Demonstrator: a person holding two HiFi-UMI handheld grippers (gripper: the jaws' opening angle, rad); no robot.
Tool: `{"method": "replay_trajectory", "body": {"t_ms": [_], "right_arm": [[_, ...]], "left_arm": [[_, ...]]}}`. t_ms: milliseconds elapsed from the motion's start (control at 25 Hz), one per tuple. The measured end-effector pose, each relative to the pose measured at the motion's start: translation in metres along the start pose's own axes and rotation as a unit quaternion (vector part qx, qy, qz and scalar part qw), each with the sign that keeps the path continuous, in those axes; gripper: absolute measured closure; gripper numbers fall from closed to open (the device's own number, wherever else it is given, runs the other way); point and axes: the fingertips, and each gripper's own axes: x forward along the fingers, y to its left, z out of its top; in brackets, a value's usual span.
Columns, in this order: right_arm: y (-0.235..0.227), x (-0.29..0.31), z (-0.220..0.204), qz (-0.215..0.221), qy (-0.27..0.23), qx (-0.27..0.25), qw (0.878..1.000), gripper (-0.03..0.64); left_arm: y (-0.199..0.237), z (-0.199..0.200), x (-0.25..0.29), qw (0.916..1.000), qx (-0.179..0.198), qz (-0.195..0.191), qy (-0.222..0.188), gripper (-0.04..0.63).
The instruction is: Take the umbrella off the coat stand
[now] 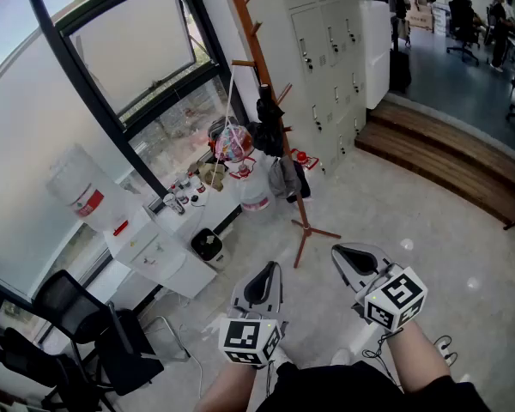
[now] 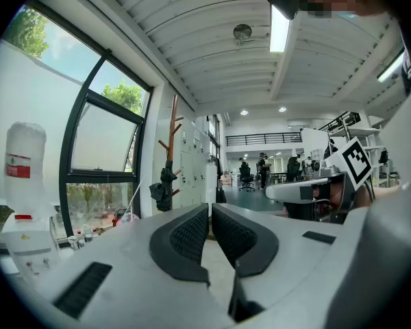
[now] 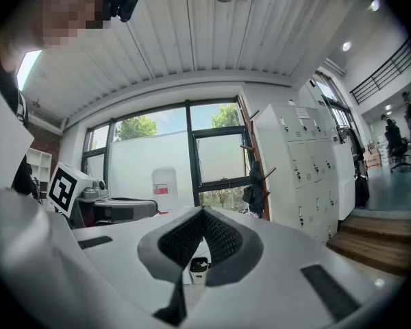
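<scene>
Nothing is done yet: the dark folded umbrella (image 1: 269,127) hangs on the tall reddish-brown wooden coat stand (image 1: 256,51), far off by the window. The left gripper (image 1: 266,275) and right gripper (image 1: 348,254) are level and near the person, well apart from it, jaws closed on nothing. Approach, grasp and lift-off all remain.

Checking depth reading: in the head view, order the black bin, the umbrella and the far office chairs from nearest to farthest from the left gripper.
1. black bin, on the floor just ahead and left of the left gripper.
2. umbrella, hanging on the coat stand further ahead.
3. office chairs, far off at the top right.
</scene>
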Motion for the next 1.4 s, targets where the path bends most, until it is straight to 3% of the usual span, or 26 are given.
{"method": "replay_trajectory", "body": {"t_ms": [720, 1400], "right_arm": [[0.004, -0.003, -0.001, 0.001, 0.002, 0.008, 1.000, 0.563], [0.009, 0.055, 0.013, -0.021, -0.004, 0.011, 1.000, 0.563]], "left_arm": [[0.000, 0.002, -0.007, 1.0000, -0.006, 0.003, 0.003, 0.569], [0.060, 0.011, 0.009, 0.9998, -0.006, -0.020, -0.001, 0.569]]}}
